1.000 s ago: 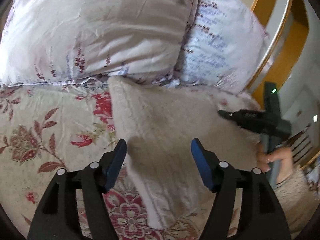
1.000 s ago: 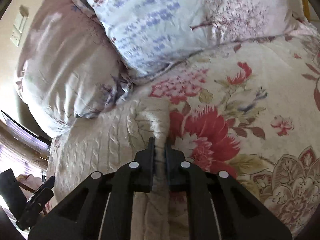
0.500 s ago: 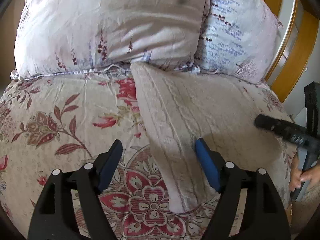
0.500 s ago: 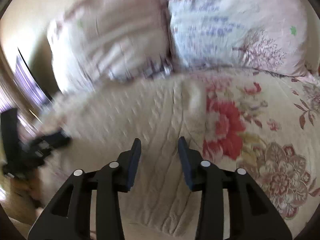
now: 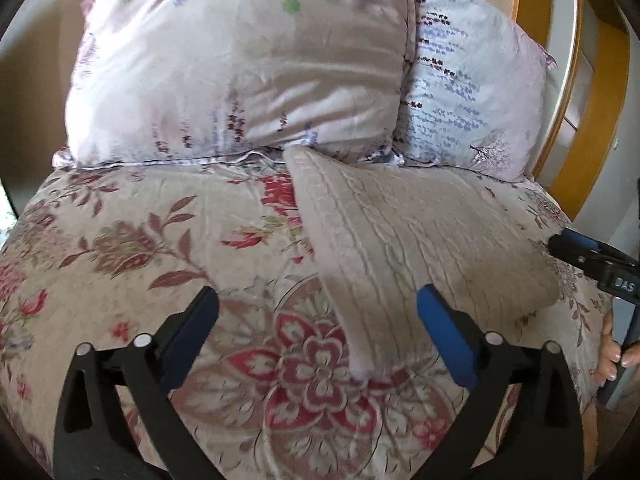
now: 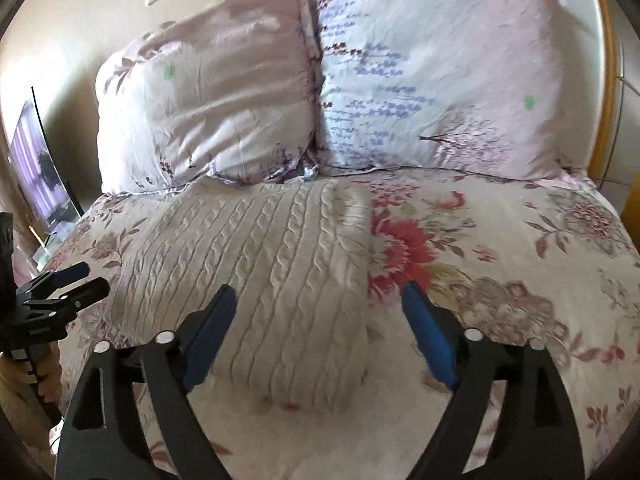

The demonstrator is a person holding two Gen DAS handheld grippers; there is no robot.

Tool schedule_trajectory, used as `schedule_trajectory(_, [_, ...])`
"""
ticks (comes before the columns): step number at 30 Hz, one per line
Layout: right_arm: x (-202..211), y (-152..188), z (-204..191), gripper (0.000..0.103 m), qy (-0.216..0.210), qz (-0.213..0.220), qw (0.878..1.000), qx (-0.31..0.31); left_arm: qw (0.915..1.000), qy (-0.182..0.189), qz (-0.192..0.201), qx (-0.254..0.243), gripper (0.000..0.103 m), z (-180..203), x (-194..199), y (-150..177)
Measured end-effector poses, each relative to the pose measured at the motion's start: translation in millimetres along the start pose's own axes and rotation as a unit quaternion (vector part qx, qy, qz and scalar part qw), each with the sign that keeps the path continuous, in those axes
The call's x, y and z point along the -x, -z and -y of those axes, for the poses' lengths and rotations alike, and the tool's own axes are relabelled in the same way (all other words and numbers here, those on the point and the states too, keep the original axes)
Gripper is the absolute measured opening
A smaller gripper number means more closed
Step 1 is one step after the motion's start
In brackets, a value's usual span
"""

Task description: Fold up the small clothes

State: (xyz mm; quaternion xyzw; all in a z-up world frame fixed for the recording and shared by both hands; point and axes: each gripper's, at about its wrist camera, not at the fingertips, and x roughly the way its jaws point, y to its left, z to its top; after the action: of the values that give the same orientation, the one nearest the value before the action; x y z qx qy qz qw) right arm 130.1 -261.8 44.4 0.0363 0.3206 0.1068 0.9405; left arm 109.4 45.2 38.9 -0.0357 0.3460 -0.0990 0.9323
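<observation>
A cream cable-knit sweater (image 5: 404, 236) lies folded flat on the floral bedspread, its far end touching the pillows; it also shows in the right wrist view (image 6: 272, 264). My left gripper (image 5: 316, 324) is open and empty, held above the near edge of the sweater. My right gripper (image 6: 320, 320) is open and empty, above the sweater's near right corner. The right gripper shows at the right edge of the left wrist view (image 5: 588, 252), and the left gripper at the left edge of the right wrist view (image 6: 68, 284).
Two pillows (image 5: 240, 64) (image 6: 432, 80) lean at the head of the bed. The floral bedspread (image 5: 120, 248) covers the bed. A wooden headboard (image 5: 588, 92) stands at the right. A screen (image 6: 40, 172) stands left of the bed.
My right gripper let go of the sweater edge, opened wide and pulled back. My left gripper stayed open and drew back and up. The sweater now lies flat.
</observation>
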Motion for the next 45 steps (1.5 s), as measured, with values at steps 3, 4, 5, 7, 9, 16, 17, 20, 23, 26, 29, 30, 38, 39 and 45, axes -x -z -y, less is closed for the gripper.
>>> schedule_trajectory(3, [13, 9, 0, 0.098, 0.01, 0.019, 1.0, 0.001, 0.9999, -0.005, -0.01, 0.008, 0.101, 0, 4, 9])
schedule_trajectory(4, [17, 12, -1, 0.102, 0.012, 0.023, 1.0, 0.002, 0.9998, -0.007, -0.015, 0.008, 0.101, 0, 4, 11])
schedule_trajectory(5, [18, 15, -2, 0.102, 0.013, 0.025, 1.0, 0.001, 0.9996, -0.011, -0.025, 0.008, 0.101, 1, 2, 15])
schedule_trajectory(7, [21, 23, -4, 0.102, 0.006, 0.025, 1.0, -0.008, 0.999, -0.019, -0.039, 0.008, 0.101, 4, 0, 21])
schedule_trajectory(9, [18, 29, -5, 0.102, -0.006, 0.005, 1.0, -0.025, 0.9986, -0.017, -0.049, 0.008, 0.101, 9, -2, 29])
schedule_trajectory(16, [-6, 50, -19, 0.102, 0.009, -0.064, 0.997, -0.039, 0.9958, -0.036, -0.081, -0.02, 0.101, 28, -14, 41])
schedule_trajectory(17, [-8, 52, -22, 0.102, 0.014, -0.069, 0.997, -0.037, 0.9951, -0.042, -0.087, -0.023, 0.101, 29, -16, 43])
schedule_trajectory(20, [-16, 58, -29, 0.102, 0.03, -0.086, 0.995, -0.03, 0.9926, -0.053, -0.106, -0.027, 0.101, 33, -23, 45])
schedule_trajectory(23, [-21, 61, -34, 0.102, 0.04, -0.096, 0.994, -0.026, 0.9913, -0.058, -0.114, -0.028, 0.101, 34, -28, 47])
schedule_trajectory(26, [-25, 64, -36, 0.102, 0.045, -0.104, 0.993, -0.025, 0.9905, -0.064, -0.116, -0.034, 0.101, 35, -29, 47])
schedule_trajectory(29, [-28, 66, -39, 0.102, 0.06, -0.109, 0.992, -0.017, 0.9906, -0.067, -0.114, -0.036, 0.101, 36, -30, 48])
schedule_trajectory(30, [-29, 68, -41, 0.102, 0.07, -0.108, 0.992, -0.011, 0.9907, -0.067, -0.113, -0.036, 0.101, 36, -30, 48])
schedule_trajectory(38, [-30, 69, -45, 0.102, 0.086, -0.108, 0.99, 0.0, 0.9911, -0.065, -0.11, -0.037, 0.101, 36, -31, 48])
schedule_trajectory(39, [-30, 69, -45, 0.102, 0.086, -0.108, 0.99, -0.001, 0.9911, -0.064, -0.11, -0.038, 0.101, 36, -31, 47])
schedule_trajectory(45, [-30, 69, -44, 0.102, 0.085, -0.108, 0.99, 0.001, 0.991, -0.064, -0.111, -0.038, 0.101, 35, -31, 48])
